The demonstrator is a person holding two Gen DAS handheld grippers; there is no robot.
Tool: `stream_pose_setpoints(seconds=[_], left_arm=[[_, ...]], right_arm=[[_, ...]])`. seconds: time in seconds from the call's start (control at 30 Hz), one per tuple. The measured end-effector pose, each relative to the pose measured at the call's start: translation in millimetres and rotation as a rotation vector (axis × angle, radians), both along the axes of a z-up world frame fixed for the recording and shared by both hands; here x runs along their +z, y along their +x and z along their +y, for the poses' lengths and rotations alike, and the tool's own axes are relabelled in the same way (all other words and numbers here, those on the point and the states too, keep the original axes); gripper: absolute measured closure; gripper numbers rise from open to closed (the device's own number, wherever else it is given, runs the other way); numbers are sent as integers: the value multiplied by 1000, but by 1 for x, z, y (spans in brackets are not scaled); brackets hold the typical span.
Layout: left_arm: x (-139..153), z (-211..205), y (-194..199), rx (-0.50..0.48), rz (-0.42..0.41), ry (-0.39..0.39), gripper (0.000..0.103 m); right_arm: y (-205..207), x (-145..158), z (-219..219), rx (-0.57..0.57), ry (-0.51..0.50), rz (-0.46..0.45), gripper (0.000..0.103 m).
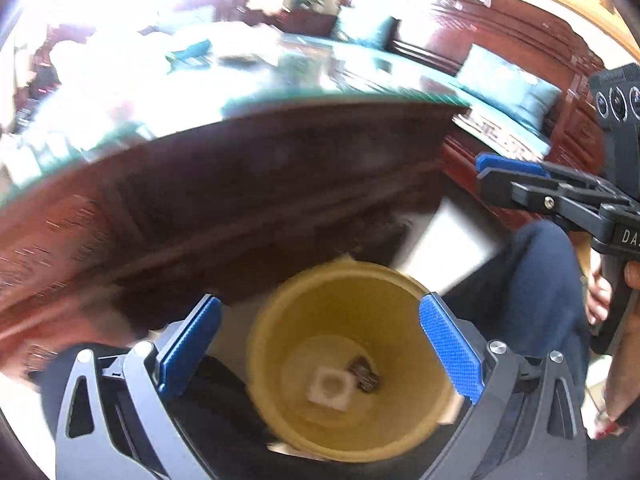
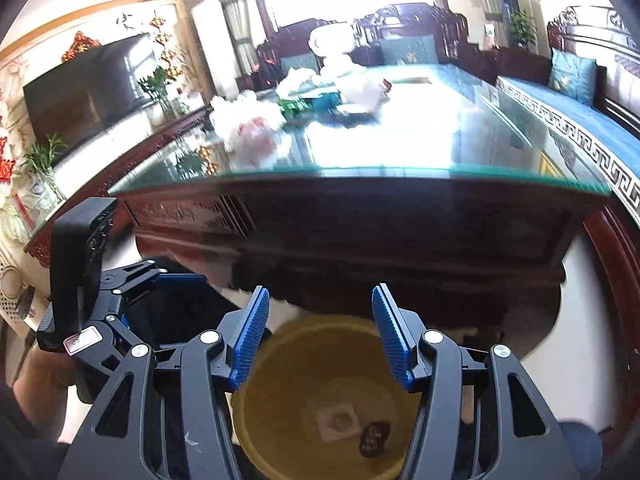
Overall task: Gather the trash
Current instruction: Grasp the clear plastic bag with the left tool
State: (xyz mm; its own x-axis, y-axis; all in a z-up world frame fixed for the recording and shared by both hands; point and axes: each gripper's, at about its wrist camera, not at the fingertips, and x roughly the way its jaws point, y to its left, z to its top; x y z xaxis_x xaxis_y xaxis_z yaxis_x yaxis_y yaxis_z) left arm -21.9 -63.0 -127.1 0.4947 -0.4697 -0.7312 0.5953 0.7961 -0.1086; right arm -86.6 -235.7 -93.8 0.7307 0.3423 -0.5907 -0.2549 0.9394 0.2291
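Note:
A yellow bin point(image 1: 352, 364) stands on the floor in front of the dark wooden table. Inside lie a white square piece point(image 1: 330, 388) and a small dark scrap point(image 1: 366, 376). My left gripper point(image 1: 320, 356) is open and empty above the bin's mouth. In the right wrist view the same bin point(image 2: 320, 400) holds the white piece point(image 2: 338, 420) and the dark scrap point(image 2: 374, 438). My right gripper point(image 2: 318, 336) is open and empty over the bin's far rim. The right gripper also shows at the right of the left wrist view point(image 1: 496, 176).
The glass-topped table point(image 2: 400, 168) carries white plastic bags point(image 2: 252, 128) and green packets point(image 2: 296, 106) toward its far side. A bench with blue cushions point(image 2: 572, 72) runs along the right. A TV point(image 2: 92, 92) stands at the left. The person's leg point(image 1: 536, 292) is beside the bin.

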Motion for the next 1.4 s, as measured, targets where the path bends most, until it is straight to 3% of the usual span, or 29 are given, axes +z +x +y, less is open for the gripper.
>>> stream_pose_setpoints(seconds=[0.1, 0.17, 0.27, 0.4, 0.8, 1.07, 1.17, 1.2, 1.23, 1.27, 1.33, 1.4], left_arm=[[23, 22, 19, 96, -54, -33, 4], [39, 36, 34, 161, -92, -56, 4], [63, 52, 62, 296, -161, -52, 4], [85, 68, 112, 400, -167, -89, 4], [92, 80, 199, 493, -132, 17, 4], [87, 73, 243, 482, -135, 107, 4], [84, 71, 251, 462, -116, 91, 4], [84, 72, 253, 456, -110, 79, 6], [83, 72, 255, 447, -100, 66, 21], [82, 73, 256, 433, -89, 47, 49], [81, 73, 257, 423, -70, 20, 62], [81, 70, 256, 406, -87, 36, 68]], right_arm=[[21, 15, 8, 18, 11, -32, 50], [37, 27, 14, 17, 15, -64, 40], [60, 44, 21, -4, 20, -118, 36], [93, 60, 30, -4, 32, -150, 36], [169, 62, 50, 38, 58, -102, 36], [205, 61, 50, 41, 62, -88, 36], [211, 57, 49, 40, 64, -75, 36], [213, 55, 49, 41, 64, -71, 36], [215, 54, 50, 43, 63, -66, 36], [215, 52, 50, 43, 63, -63, 36], [217, 51, 50, 45, 63, -59, 36], [217, 50, 50, 46, 63, -54, 36]])
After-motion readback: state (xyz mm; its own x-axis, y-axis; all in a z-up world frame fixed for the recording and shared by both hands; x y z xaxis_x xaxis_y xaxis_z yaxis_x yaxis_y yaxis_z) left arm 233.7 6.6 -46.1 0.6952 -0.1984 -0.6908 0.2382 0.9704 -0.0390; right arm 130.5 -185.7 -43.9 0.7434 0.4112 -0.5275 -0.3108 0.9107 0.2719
